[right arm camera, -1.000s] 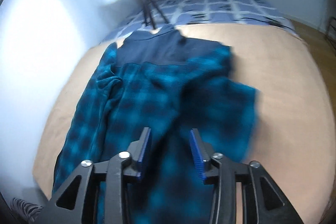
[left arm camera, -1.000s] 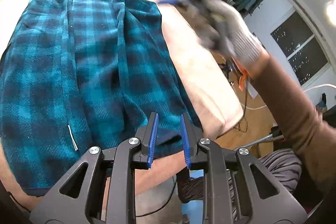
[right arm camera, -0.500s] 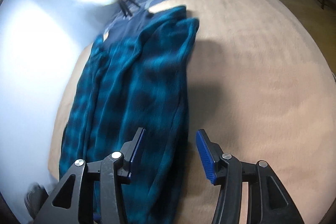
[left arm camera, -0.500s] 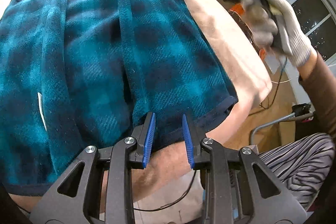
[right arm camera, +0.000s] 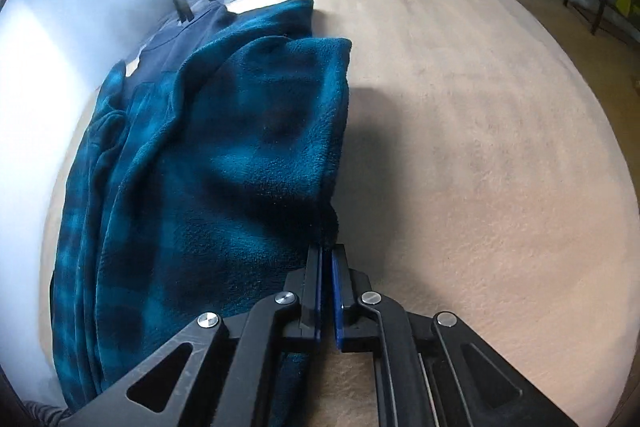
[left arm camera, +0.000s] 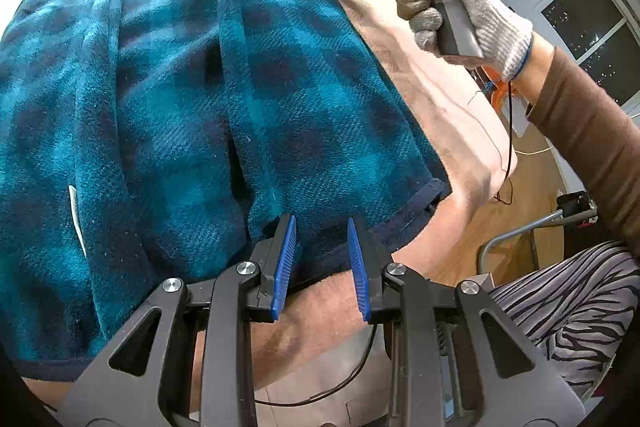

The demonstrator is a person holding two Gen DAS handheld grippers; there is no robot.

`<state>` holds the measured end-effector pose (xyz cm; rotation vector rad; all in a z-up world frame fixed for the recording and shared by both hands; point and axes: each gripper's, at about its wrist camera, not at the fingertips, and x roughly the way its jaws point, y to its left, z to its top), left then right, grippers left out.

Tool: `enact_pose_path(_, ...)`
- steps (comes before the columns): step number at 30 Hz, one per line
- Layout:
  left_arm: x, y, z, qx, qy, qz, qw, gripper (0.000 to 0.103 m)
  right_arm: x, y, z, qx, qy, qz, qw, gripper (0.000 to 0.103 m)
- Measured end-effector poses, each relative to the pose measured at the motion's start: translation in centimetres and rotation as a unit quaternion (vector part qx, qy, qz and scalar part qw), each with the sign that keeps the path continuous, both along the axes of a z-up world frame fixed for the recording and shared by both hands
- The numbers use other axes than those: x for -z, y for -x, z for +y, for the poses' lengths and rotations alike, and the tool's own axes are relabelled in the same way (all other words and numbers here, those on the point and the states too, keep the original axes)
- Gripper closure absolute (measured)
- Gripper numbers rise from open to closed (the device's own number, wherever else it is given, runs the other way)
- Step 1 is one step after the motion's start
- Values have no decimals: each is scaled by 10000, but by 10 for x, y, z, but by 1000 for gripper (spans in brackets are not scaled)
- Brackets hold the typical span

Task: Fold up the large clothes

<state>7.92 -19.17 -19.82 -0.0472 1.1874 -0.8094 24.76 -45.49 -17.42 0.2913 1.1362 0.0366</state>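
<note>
On the bed (right arm camera: pixel 480 147), right claw (right arm camera: pixel 326 255) pinches the plaid fleece garment (left arm camera: pixel 240 87); left claw (left arm camera: pixel 322 259) gapes wide at its hem. Thick fleece may slip free.

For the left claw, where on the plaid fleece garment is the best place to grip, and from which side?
Grip the dark-bound hem of the plaid fleece garment, coming in from the near edge of the bed. The open left claw already straddles that flat, exposed hem, while the right claw pinches the garment's right side edge.
</note>
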Motion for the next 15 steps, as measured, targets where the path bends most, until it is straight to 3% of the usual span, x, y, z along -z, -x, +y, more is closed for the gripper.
enact_pose_path(5,-26,15,5,66,266,-256,9993,78,-27,28,-2,-15,-226,-356,9991,74)
enact_pose_path(7,-39,24,-2,142,334,-555,9978,76,-48,54,-1,-103,-91,-586,9982,74)
enact_pose_path(11,-48,38,-28,305,433,-799,9954,50,-78,109,-12,-16,-205,-915,9956,72)
enact_pose_path(15,-36,41,-62,344,345,-776,9958,45,-99,163,-21,99,-291,-1131,9931,67)
